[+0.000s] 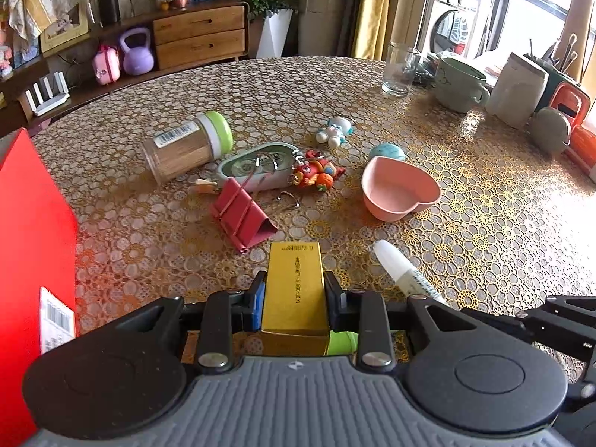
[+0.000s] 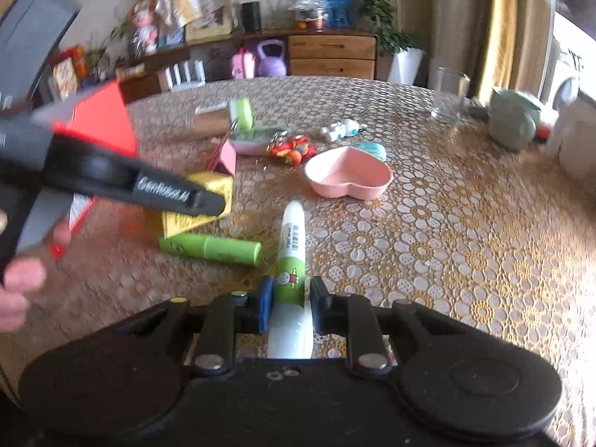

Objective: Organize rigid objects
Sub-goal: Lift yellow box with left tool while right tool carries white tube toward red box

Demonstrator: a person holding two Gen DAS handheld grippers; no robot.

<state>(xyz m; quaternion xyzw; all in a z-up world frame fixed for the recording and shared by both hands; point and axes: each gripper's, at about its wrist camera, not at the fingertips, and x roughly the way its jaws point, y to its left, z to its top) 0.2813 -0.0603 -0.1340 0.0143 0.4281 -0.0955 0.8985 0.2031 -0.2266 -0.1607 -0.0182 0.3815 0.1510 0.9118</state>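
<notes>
The left hand-held gripper (image 1: 294, 290) is pinching a small gold box (image 1: 294, 279) across its narrow sides, holding it just above the bench (image 1: 484, 223). The right hand-held gripper (image 2: 288, 298) is pressed in on a white and green glue tube (image 2: 292, 260) around its middle. Both things look light and stiff; the box is probably thin card, so a hard squeeze could dent it, and the round, smooth tube may roll or slip (mid-body looks the safest hold). Taking the gold box as the landmark: a red storage box (image 1: 33, 260) stands close on its left, a green tube (image 2: 210, 247) lies right beneath it, a red binder clip (image 1: 242, 216) lies just beyond, and a pink heart-shaped dish (image 1: 398, 190) sits further off to the right. The green tube could get in the way if the box is set down here.
</notes>
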